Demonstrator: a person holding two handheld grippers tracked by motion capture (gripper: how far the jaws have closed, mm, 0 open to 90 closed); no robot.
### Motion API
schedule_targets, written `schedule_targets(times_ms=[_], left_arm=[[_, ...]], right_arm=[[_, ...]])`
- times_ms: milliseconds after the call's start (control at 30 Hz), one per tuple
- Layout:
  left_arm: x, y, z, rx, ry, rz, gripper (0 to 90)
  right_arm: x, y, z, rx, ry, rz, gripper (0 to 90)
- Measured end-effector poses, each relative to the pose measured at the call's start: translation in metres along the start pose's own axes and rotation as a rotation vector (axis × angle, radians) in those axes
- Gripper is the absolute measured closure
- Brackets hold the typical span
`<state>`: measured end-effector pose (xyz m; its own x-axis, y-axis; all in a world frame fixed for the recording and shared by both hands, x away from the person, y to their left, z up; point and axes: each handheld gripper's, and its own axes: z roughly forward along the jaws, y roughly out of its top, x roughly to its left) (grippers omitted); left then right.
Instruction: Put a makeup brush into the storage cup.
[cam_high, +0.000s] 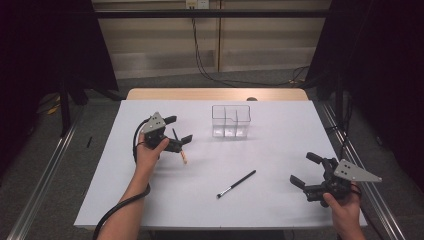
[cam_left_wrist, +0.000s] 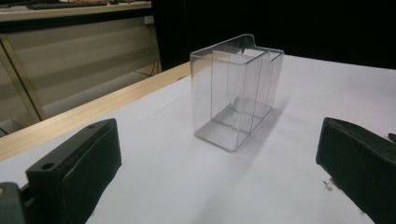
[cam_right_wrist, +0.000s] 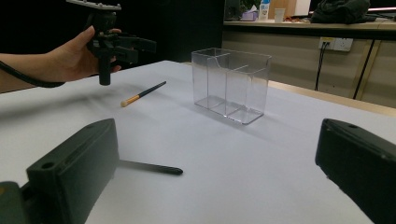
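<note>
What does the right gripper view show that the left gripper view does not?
Right gripper view: a tan-tipped brush and a black brush lying on the table, and the left gripper, open, in a hand. Left gripper view: a pale speck beside its jaw. Both: the empty clear organizer on the white table.

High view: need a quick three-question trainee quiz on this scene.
1. True or false: the clear organizer already holds a brush.
2. Which brush lies nearer the right gripper? A) the mid-table brush; B) the tan-tipped brush.
3. Fill in: the left gripper and the right gripper both have their jaws ____.
Key: 1 false; 2 A; 3 open.
</note>
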<state>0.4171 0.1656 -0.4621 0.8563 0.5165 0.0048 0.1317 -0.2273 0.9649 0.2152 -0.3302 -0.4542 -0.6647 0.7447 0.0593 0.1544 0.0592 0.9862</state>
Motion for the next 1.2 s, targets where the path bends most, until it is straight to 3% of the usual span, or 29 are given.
schedule_targets(times_ms=[300,367,533,567,633,733,933,967,1033,1167,1200], left_arm=[[0.006,0.003,0.007,0.131,-0.005,0.004,0.0],[0.008,0.003,0.009,0.186,-0.007,0.005,0.0],[0.011,0.005,0.012,0.245,-0.012,0.005,0.0],[0.012,0.007,0.013,0.276,-0.028,-0.007,0.0],[0.012,0.009,0.015,0.292,-0.031,-0.003,0.0],[0.013,0.015,0.019,0.354,-0.050,0.013,0.0],[0.014,0.019,0.024,0.410,-0.077,0.006,0.0],[0.016,0.020,0.025,0.443,-0.087,0.009,0.0],[0.015,0.021,0.026,0.448,-0.084,0.008,0.0],[0.017,0.023,0.028,0.506,-0.106,0.029,0.0],[0.019,0.024,0.029,0.530,-0.128,0.030,0.0]], right_arm=[[0.000,0.000,0.000,-0.001,0.002,-0.002,0.0],[0.000,0.000,0.000,0.000,0.004,-0.001,0.0],[-0.001,0.000,0.000,0.004,0.004,0.001,0.0],[-0.001,0.000,0.000,0.005,0.005,0.001,0.0],[-0.001,0.000,0.000,0.006,0.006,0.001,0.0],[-0.001,-0.001,0.000,0.006,0.008,0.002,0.0],[-0.001,-0.001,0.000,0.008,0.011,0.005,0.0],[-0.001,-0.001,0.000,0.008,0.012,0.005,0.0],[-0.001,-0.001,0.000,0.008,0.012,0.004,0.0],[-0.002,-0.001,0.001,0.012,0.012,0.006,0.0],[-0.002,-0.001,0.001,0.012,0.012,0.006,0.0]])
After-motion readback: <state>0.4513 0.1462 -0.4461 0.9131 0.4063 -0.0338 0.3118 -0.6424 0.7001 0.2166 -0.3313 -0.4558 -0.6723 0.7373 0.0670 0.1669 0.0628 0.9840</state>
